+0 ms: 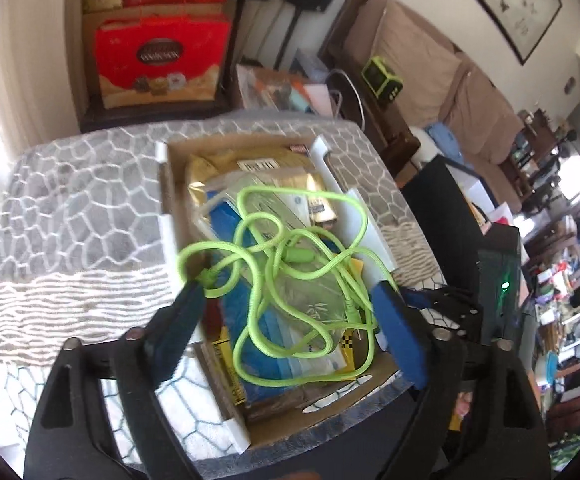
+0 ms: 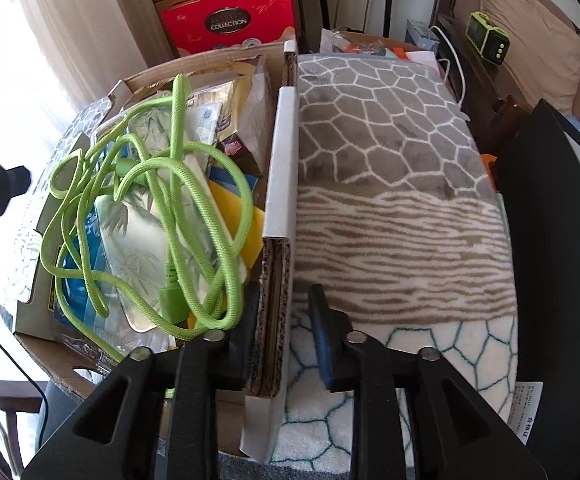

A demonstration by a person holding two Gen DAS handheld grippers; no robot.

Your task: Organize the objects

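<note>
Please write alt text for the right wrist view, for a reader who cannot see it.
The right gripper stands with its jaws astride the side wall of a cardboard box. A tangled green cable lies on packets inside the box, and a grey and white patterned blanket covers the surface to the right.

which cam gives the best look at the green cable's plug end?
Right wrist: the green cable lies close and sharp on top of the cardboard box, its flat plug clearly visible near the bottom. Left wrist shows the cable whole but slightly blurred, one loop touching the left gripper's finger, plug details small.
</note>
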